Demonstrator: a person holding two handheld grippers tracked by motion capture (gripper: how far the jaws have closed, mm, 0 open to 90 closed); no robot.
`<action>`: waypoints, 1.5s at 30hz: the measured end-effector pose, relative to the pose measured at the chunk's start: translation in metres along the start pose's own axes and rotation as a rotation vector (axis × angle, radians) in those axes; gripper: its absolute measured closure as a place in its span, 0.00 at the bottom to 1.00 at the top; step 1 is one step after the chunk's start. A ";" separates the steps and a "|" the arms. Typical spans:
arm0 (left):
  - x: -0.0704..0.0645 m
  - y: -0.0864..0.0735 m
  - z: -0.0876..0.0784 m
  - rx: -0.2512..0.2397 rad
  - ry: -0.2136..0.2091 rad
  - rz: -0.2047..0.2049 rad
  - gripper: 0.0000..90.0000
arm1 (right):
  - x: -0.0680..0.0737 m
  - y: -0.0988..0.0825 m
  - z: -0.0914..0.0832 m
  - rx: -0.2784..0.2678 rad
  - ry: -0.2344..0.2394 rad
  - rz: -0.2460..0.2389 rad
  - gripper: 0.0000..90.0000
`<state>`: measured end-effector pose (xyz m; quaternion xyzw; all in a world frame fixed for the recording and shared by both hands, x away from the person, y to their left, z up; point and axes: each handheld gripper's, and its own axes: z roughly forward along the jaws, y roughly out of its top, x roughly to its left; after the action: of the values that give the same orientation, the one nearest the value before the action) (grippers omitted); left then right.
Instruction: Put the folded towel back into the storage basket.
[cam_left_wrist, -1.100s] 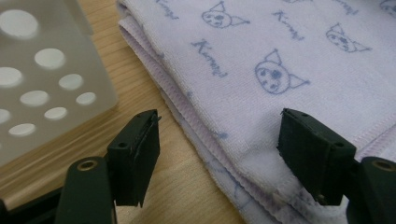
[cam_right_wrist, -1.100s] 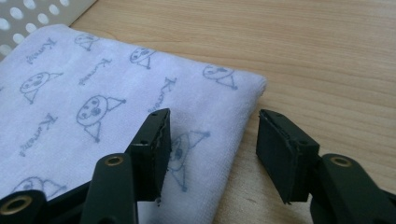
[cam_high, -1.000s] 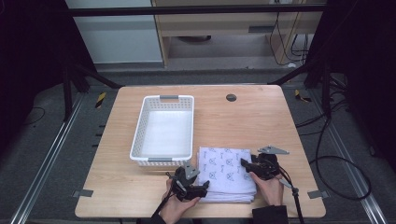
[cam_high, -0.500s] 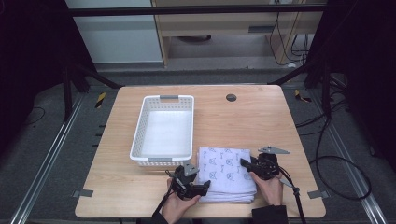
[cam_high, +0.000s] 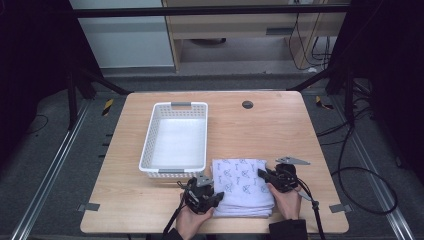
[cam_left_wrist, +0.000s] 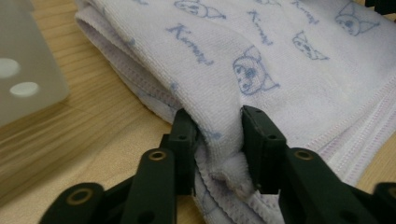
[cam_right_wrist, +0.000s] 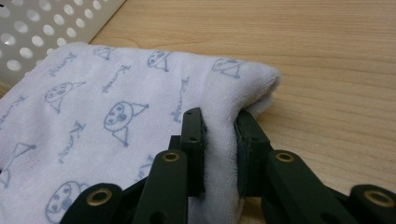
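A folded white towel (cam_high: 242, 186) printed with small blue cartoon faces lies near the table's front edge. My left gripper (cam_high: 209, 196) sits at its left side; its jaws have just been closing and now pinch a fold of the towel (cam_left_wrist: 219, 140) between the pads. My right gripper (cam_high: 266, 177) sits at the towel's right side; its jaws have just closed too and squeeze the towel's thick edge (cam_right_wrist: 219, 154). Both grippers rest low on the table, each held by a hand.
A white perforated basket (cam_high: 175, 141) stands empty just behind and left of the towel, its corner (cam_left_wrist: 28, 79) close to my left gripper. A dark round hole (cam_high: 247, 104) marks the table's far side. Bare wood (cam_right_wrist: 327, 70) lies to the right.
Both grippers' jaws have drawn together on the towel's two sides. The hands and the towel have stayed in place.
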<state>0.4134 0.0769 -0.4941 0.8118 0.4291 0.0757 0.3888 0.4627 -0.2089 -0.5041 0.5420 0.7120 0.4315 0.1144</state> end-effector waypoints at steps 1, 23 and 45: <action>-0.001 0.000 -0.001 -0.003 0.006 0.010 0.77 | 0.001 0.000 -0.001 0.000 -0.002 -0.002 0.85; -0.010 0.017 -0.045 -0.134 0.002 0.084 0.80 | 0.024 0.018 -0.042 -0.171 0.037 -0.069 0.86; -0.015 0.033 -0.075 -0.213 0.014 0.119 0.80 | 0.042 0.037 -0.063 -0.252 0.026 -0.124 0.86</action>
<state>0.3909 0.0967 -0.4168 0.7894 0.3724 0.1498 0.4646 0.4317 -0.2013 -0.4261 0.4726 0.6856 0.5167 0.1989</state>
